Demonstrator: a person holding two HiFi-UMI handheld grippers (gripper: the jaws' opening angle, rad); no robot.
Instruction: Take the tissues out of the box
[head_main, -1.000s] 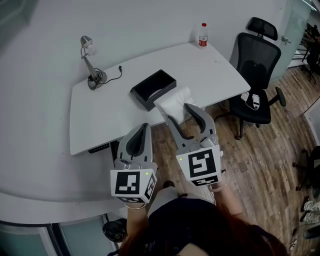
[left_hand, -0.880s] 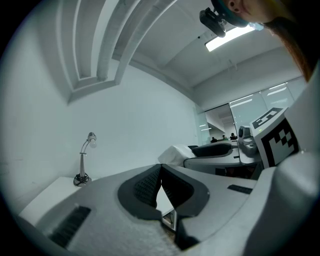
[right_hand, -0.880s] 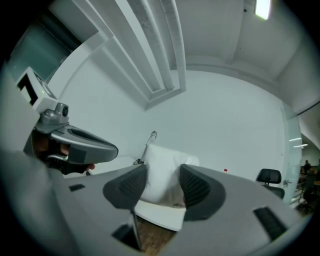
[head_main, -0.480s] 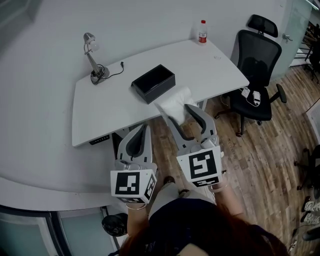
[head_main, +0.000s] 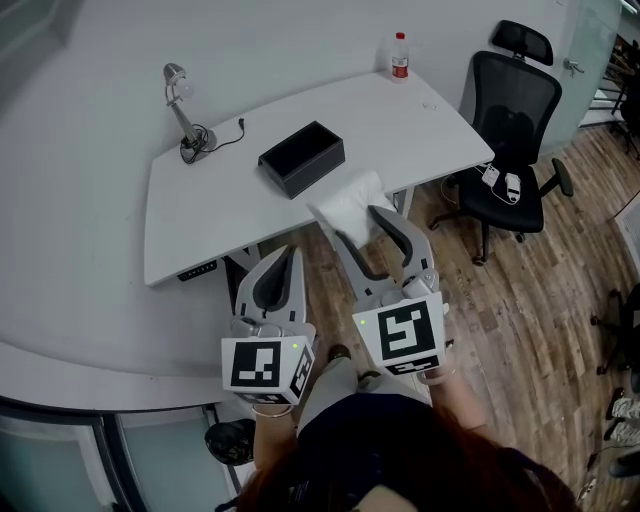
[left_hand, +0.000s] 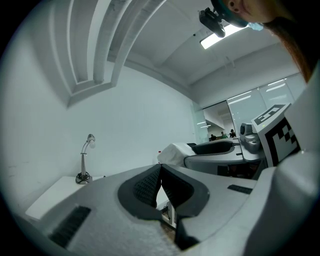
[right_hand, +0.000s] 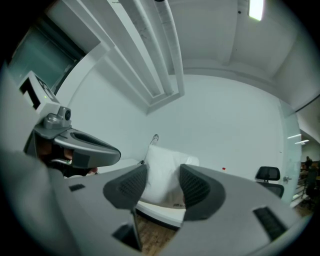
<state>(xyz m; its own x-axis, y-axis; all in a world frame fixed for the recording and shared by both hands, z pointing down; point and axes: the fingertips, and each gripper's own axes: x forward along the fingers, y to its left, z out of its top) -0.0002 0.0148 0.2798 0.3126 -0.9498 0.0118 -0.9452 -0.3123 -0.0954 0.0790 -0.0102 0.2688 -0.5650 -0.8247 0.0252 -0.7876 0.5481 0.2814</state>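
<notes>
Head view: my right gripper (head_main: 358, 224) is clamped on a white wad of tissues (head_main: 348, 203), held out by the near edge of the white desk (head_main: 200, 230). The black box (head_main: 302, 157) sits on the desk beyond those jaw tips and a little to their left, apart from the tissues. My left gripper (head_main: 287, 258), just beside the right one, has its jaws pressed together on nothing. A lamp (head_main: 183, 112) stands well beyond the left gripper, a bottle (head_main: 399, 56) and an office chair (head_main: 515, 110) beyond and right of the right one. Left gripper view: the ribbed pads meet at their tips, with the tissues off to the right. Right gripper view: the tissues fill the gap between both pads, the left gripper alongside at left.
</notes>
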